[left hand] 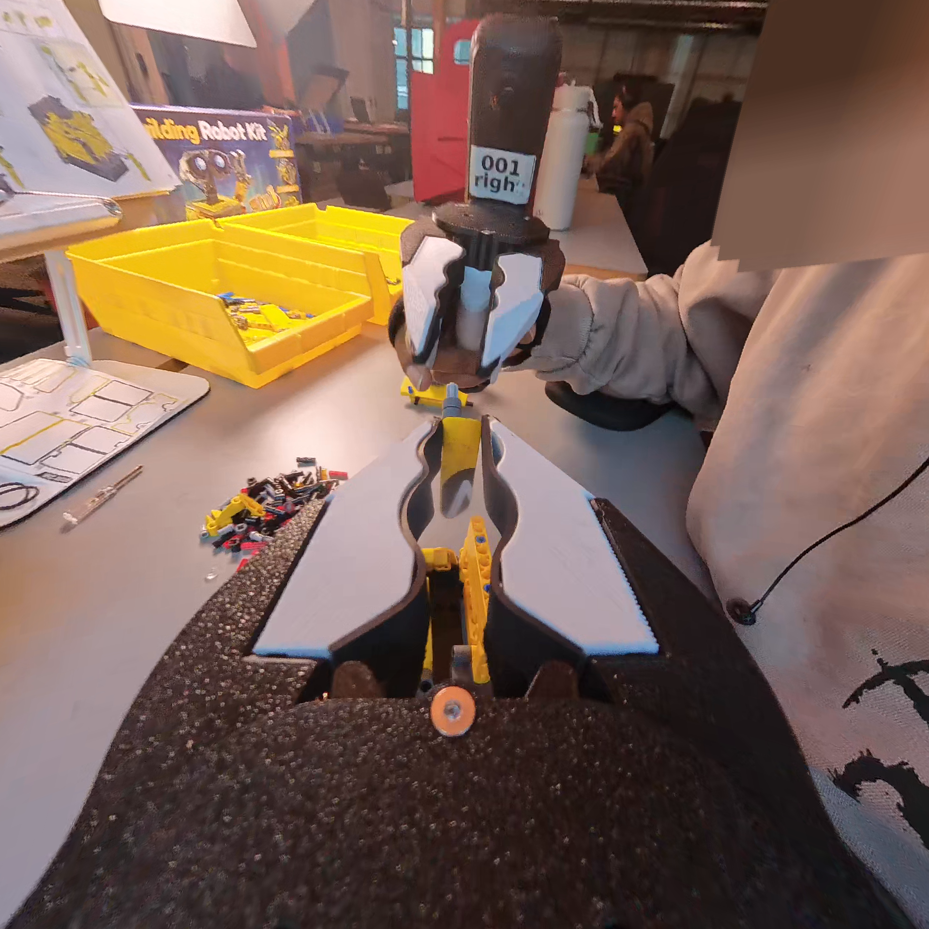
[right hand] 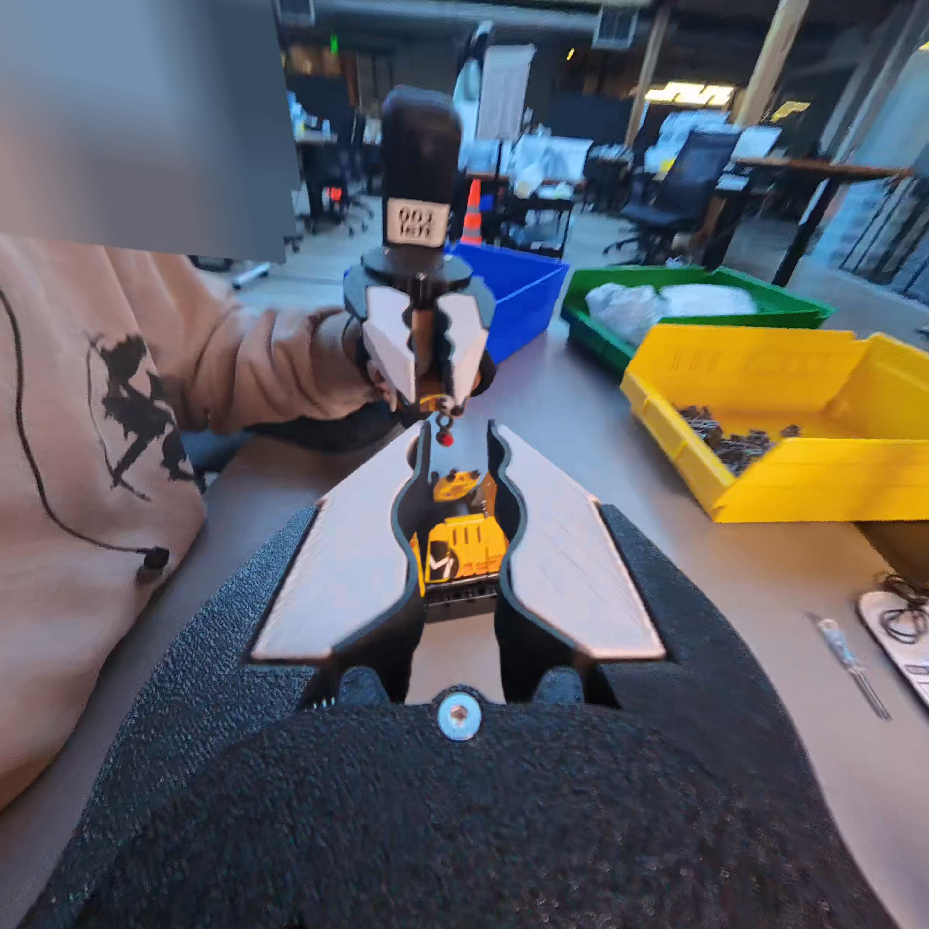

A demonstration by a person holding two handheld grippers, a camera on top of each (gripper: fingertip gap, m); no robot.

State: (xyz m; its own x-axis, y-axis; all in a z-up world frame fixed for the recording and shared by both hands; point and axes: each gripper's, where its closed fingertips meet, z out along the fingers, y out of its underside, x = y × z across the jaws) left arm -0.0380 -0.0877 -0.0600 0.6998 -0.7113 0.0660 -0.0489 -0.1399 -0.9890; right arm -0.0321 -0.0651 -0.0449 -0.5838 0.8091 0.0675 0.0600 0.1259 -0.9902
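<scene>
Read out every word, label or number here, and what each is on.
I won't quote writing; these bear it:
White label on right gripper handle: legible.
White sticker on left gripper handle: blurred.
Blue box: large print.
Instruction sheet: too small.

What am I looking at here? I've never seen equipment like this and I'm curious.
A person holds two hand-held grippers, each with two fingers and a camera looking along them. One picture looks out from the left gripper, shut on a yellow brick piece. The other looks out from the right gripper, with a small black part between its fingers, grip unclear. Each view shows the other gripper opposite. On the grey table lie loose small parts, a screwdriver, yellow bins and a yellow model.
</scene>
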